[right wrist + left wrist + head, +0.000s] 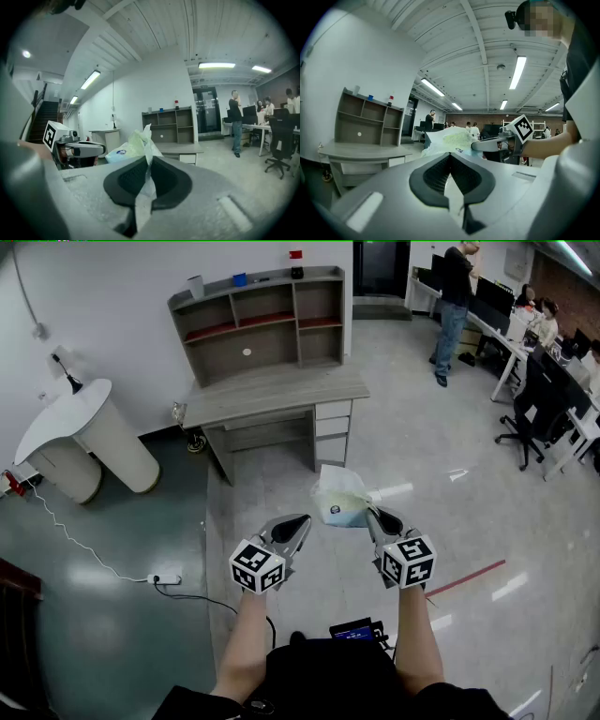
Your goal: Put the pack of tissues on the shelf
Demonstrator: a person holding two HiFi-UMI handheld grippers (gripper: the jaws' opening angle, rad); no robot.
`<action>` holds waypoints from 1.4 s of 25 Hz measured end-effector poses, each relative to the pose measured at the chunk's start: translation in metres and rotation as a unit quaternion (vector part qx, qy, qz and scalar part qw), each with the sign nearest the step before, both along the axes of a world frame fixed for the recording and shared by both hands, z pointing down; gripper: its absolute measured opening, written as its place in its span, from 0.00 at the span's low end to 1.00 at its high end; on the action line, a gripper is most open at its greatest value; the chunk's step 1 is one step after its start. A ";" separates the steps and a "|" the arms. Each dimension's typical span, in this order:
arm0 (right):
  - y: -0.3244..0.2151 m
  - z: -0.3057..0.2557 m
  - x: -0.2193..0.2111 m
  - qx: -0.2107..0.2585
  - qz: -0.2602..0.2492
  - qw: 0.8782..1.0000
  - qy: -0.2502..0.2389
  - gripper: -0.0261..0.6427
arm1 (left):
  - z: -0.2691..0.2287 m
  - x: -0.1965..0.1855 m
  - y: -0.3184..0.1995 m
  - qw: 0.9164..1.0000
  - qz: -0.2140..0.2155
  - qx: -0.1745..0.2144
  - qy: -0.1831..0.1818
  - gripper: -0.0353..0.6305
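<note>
The pack of tissues (pixel 339 498), a soft pale green and white plastic-wrapped bundle, hangs in the air in front of me. My right gripper (pixel 373 515) is shut on the edge of its wrapper, and the film shows pinched between the jaws in the right gripper view (pixel 147 161). My left gripper (pixel 302 521) is beside it, shut with nothing in it (pixel 450 157). The pack (pixel 452 139) floats just beyond its tip. The grey shelf (pixel 258 324) stands on a desk (pixel 272 395) some way ahead, against the white wall; its compartments look mostly bare.
A white lectern (pixel 84 437) stands left of the desk. A power strip (pixel 164 577) and its cable lie on the floor at left. Office desks and chairs (pixel 534 418) fill the right side, and a person (pixel 455 306) stands at the back. Red tape (pixel 469 577) marks the floor.
</note>
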State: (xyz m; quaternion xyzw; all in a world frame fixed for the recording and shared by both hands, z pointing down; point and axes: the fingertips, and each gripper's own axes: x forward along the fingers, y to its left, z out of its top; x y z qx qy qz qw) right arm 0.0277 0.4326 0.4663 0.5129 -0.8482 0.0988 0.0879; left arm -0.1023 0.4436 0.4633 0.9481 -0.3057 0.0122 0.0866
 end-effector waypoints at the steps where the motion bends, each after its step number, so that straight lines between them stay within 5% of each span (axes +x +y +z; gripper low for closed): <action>1: 0.001 0.001 0.000 0.000 0.000 1.000 -0.001 0.06 | 0.001 0.001 0.001 1.000 -0.001 0.001 0.000 0.06; 35: 0.009 0.006 0.036 -0.001 0.014 0.999 -0.048 0.07 | 0.016 0.020 -0.005 0.998 -0.065 -0.005 -0.010 0.04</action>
